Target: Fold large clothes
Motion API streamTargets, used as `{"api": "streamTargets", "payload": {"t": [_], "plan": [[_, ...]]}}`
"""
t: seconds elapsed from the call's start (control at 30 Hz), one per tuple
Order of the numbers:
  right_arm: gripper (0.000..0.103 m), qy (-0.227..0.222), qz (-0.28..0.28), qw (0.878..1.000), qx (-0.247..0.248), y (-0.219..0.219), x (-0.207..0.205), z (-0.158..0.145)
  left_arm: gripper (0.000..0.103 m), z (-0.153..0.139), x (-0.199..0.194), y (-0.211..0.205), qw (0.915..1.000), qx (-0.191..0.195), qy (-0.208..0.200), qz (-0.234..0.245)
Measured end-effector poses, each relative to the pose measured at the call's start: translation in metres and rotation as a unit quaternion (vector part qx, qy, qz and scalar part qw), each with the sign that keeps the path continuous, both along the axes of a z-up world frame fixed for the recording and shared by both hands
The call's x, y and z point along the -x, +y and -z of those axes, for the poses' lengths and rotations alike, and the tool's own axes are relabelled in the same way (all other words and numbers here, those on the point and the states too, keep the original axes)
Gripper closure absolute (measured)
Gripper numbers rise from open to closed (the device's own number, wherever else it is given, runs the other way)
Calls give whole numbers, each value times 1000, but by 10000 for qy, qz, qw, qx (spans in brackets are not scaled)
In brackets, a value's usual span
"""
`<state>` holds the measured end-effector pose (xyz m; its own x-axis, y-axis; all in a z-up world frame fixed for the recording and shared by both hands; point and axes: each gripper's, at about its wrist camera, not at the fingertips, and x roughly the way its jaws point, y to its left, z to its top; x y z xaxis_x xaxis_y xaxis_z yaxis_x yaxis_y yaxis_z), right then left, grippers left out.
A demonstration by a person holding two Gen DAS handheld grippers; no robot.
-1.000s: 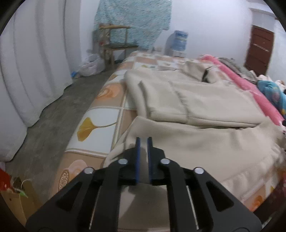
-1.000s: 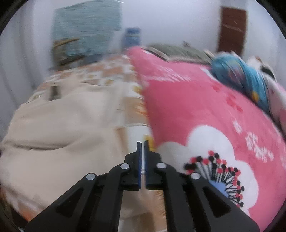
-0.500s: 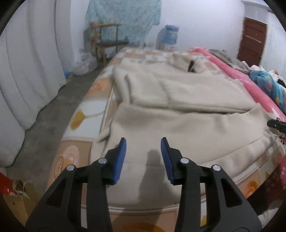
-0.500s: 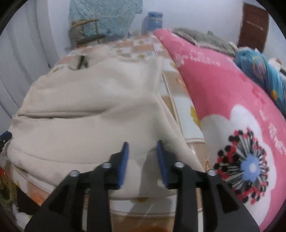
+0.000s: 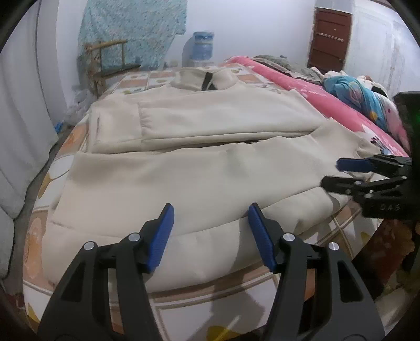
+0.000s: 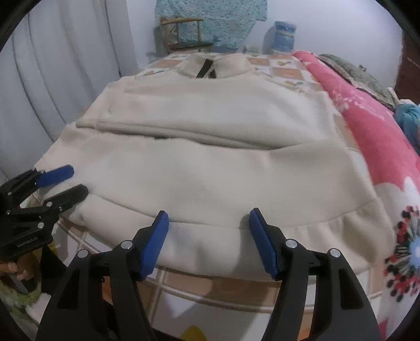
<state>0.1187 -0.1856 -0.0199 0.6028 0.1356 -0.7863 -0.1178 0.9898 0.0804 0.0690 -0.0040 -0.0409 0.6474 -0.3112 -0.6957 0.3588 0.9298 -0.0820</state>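
White walls (image 5: pixel 249 23), brown door (image 5: pixel 331 39), wooden chair (image 5: pixel 110 61), grey floor (image 5: pixel 34 178).

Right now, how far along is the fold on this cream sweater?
Done: the sweater lies flat on the bed, with both sleeves folded across the chest. In hand: nothing; the left gripper and right gripper are opening above the hem, with no cloth gripped. Left: likely gripping the hem and folding the bottom half up toward the collar.
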Motion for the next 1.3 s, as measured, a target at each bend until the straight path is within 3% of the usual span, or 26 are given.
{"api": "streamTargets", "payload": {"t": [0.13, 0.3, 0.43, 0.53, 0.6, 0.67, 0.77, 0.9, 1.03, 1.13, 1.2, 1.3], "plan": [[40, -407, -335, 9985, -129, 16, 10, -19, 46, 0, 0, 9, 9999, 86, 48, -94], [36, -160, -495, 9986, -12, 40, -3, 12, 45, -4, 3, 8, 9997, 108, 102, -175], [36, -49, -353, 9989, -298, 31, -7, 5, 39, -16, 4, 16, 9995, 59, 68, -317], [36, -312, -502, 9973, -427, 37, 0, -9, 35, -19, 5, 30, 9984, -14, -4, -561], [35, -404, -670, 9963, -342, 47, 1, -8, 34, -15, 1, 41, 9969, -68, 114, -773], [34, -192, -726, 9971, -100, 57, -4, 7, 34, -9, -2, 49, 9954, -78, 228, -922], [31, -236, -717, 9971, 9, 61, -5, 15, 25, -9, -3, 48, 9962, -97, 220, -839], [31, -242, -651, 9976, -82, 54, -1, 2, 18, -6, -4, 37, 9957, -423, 205, -793], [29, -486, -221, 9983, 237, 32, 8, -10, 13, -4, -4, 32, 9953, -520, 175, -802], [22, -216, 225, 9991, 275, 10, 0, 5, 9, -2, -4, 28, 9948, -638, 111, -786], [14, 12, 380, 9993, -71, -1, -5, 20, 8, -2, -4, 27, 9945, -644, 102, -817], [13, -46, 368, 9993, 22, 0, -6, 19, 8, -2, -4, 27, 9944, -624, 118, -841]]}}
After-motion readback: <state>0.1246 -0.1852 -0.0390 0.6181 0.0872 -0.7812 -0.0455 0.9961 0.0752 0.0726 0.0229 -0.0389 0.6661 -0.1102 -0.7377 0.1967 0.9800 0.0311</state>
